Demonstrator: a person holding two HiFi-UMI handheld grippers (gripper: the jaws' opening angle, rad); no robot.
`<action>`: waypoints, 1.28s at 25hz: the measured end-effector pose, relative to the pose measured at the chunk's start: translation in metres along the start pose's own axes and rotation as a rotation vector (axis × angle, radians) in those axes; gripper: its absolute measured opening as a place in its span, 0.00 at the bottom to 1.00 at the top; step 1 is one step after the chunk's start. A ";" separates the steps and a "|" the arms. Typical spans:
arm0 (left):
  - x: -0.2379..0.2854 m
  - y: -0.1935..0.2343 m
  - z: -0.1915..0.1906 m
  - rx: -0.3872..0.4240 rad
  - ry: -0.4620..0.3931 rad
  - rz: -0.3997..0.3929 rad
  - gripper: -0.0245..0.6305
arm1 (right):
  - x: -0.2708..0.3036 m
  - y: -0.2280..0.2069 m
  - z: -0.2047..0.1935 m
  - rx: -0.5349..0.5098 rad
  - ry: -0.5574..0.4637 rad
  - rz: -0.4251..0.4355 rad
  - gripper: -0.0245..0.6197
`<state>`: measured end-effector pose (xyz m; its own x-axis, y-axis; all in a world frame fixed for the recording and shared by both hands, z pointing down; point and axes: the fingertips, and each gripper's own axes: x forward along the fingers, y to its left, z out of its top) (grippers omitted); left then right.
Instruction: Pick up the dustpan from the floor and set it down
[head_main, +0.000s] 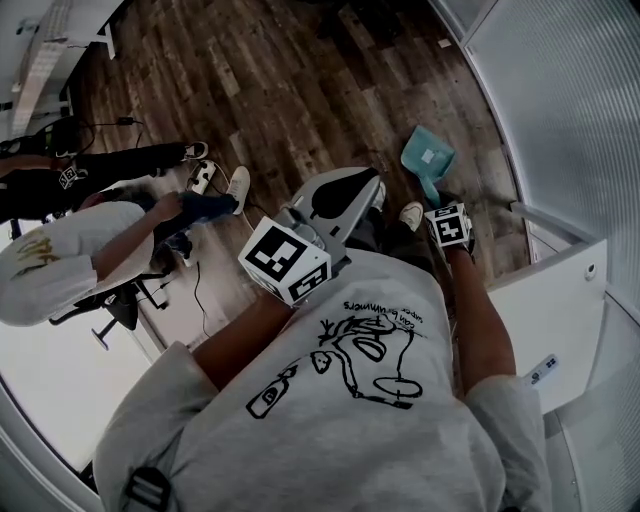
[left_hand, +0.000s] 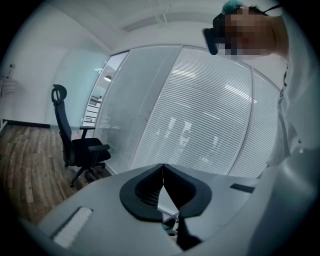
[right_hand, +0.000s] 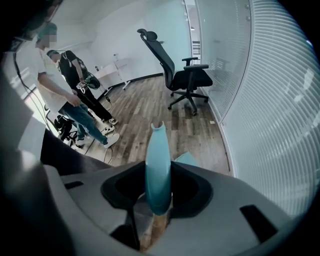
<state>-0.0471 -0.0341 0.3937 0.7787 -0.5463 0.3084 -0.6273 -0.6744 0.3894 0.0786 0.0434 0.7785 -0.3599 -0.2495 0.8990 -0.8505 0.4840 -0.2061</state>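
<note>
Dustpan of teal plastic (head_main: 428, 158) is clamped by its handle in the right tool (right_hand: 158, 190), long axis running straight ahead of it, over the wooden floor (head_main: 300, 80). The left tool (left_hand: 162, 185) is closed and empty.

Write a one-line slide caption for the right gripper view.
Right gripper clamped on the handle of the teal dustpan, with wooden floor, an office chair and a blinds-covered wall beyond.
</note>
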 end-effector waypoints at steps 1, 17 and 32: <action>0.000 0.000 -0.001 0.000 0.002 -0.001 0.04 | 0.002 0.002 -0.002 0.007 0.000 0.005 0.24; 0.003 0.006 -0.011 -0.016 0.022 -0.018 0.04 | 0.016 0.036 -0.036 0.093 0.055 0.061 0.24; 0.005 0.009 -0.018 -0.033 0.028 -0.026 0.04 | 0.013 0.055 -0.031 0.113 -0.016 0.093 0.24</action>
<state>-0.0485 -0.0339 0.4140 0.7946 -0.5149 0.3217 -0.6071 -0.6707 0.4261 0.0392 0.0931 0.7904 -0.4444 -0.2215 0.8680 -0.8505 0.4087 -0.3311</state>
